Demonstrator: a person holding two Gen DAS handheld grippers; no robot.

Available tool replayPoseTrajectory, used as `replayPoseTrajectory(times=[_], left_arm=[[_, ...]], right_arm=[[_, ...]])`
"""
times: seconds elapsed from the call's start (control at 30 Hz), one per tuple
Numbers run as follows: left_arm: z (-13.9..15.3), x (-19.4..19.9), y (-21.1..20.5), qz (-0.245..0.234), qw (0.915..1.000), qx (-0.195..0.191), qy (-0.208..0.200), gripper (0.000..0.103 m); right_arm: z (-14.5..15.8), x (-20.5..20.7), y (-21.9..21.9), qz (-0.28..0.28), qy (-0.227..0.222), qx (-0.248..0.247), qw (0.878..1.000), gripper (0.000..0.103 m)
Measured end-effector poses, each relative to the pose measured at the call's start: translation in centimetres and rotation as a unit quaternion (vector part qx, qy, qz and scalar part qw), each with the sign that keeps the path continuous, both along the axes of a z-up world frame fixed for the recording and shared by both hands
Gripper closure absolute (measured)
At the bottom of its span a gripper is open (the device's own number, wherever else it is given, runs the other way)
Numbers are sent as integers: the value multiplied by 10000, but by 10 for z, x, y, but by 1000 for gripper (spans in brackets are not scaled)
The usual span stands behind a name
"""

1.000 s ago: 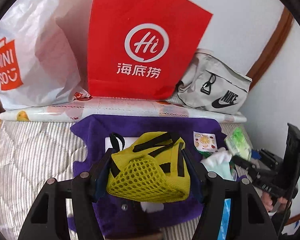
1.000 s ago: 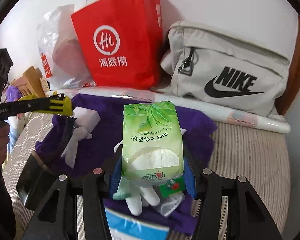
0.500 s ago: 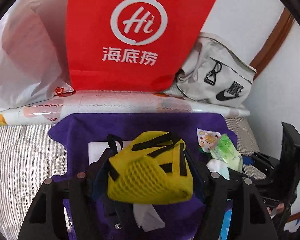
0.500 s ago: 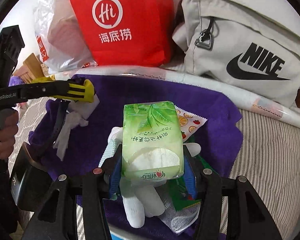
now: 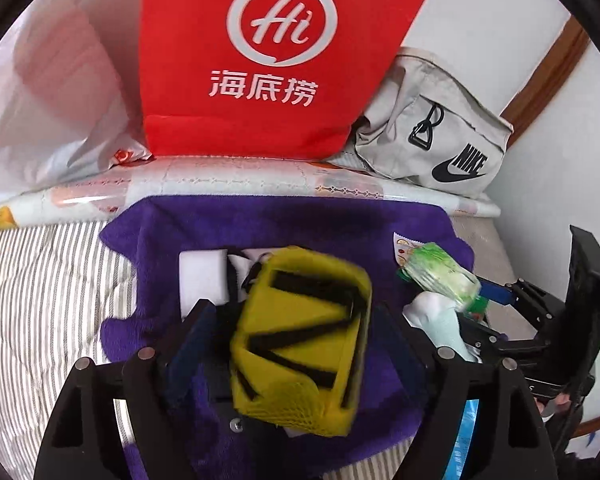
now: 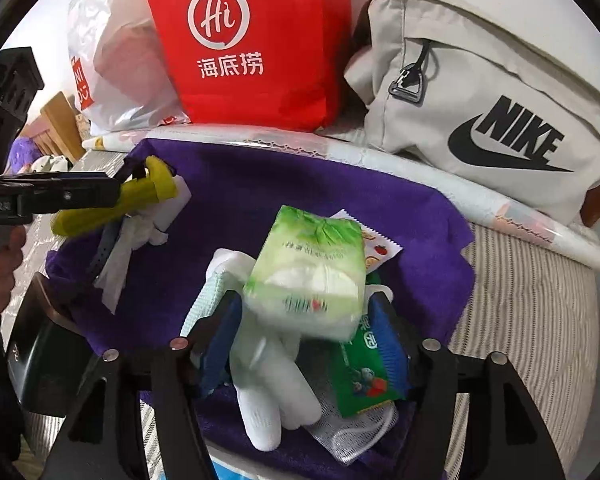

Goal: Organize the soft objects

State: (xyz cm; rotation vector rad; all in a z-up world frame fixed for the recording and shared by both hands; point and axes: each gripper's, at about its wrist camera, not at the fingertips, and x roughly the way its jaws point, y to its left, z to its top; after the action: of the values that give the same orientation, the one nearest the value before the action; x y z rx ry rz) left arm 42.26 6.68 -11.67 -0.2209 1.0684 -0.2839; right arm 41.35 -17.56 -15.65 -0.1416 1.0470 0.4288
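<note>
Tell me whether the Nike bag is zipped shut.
Cannot tell. The Nike bag shows a zipper pull hanging near its top left corner, but the zip line is unclear.

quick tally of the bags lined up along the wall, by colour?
Red: 1, the paper bag
White: 1, the plastic bag
Grey: 1, the Nike bag
Total: 3
</note>
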Motion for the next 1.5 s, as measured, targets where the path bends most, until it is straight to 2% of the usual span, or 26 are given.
replayPoseTrajectory(times=[0.23,0.37,0.47,0.67,0.8,0.9,0.97,1.2,1.27,1.5], left_arm=[[15,-22,9,97,9999,-4,-69,22],[29,-43,7,105,9995,259,-154,22],[42,-63,4,93,9992,311,-239,22],[74,-118,-6,126,9974,445,-550,22],[88,-155,-12,191,9970,410,-626,19],[94,-183,-18,251,9965,417,-685,18],[99,-203,-24,198,9958,509,-729,18],[114,-268,-33,311,9925,578,-1030,17],[117,-286,-35,318,9917,579,-1105,17],[121,-336,-48,461,9857,862,-1374,17]], right_arm=[[16,-13,-9,-114,-131,7,9998,33],[32,-27,-15,-195,-204,195,9994,33],[47,-46,-16,-229,-310,312,9988,33],[84,-93,-18,-422,-640,181,9969,30],[105,-128,-25,-519,-775,455,9946,28],[116,-155,-26,-522,-958,535,9926,13],[123,-176,-25,-558,-1097,508,9911,11],[133,-232,-26,-815,-1065,585,9892,9],[137,-248,-27,-908,-1104,622,9878,6],[146,-301,-33,-1085,-1281,504,9845,2]])
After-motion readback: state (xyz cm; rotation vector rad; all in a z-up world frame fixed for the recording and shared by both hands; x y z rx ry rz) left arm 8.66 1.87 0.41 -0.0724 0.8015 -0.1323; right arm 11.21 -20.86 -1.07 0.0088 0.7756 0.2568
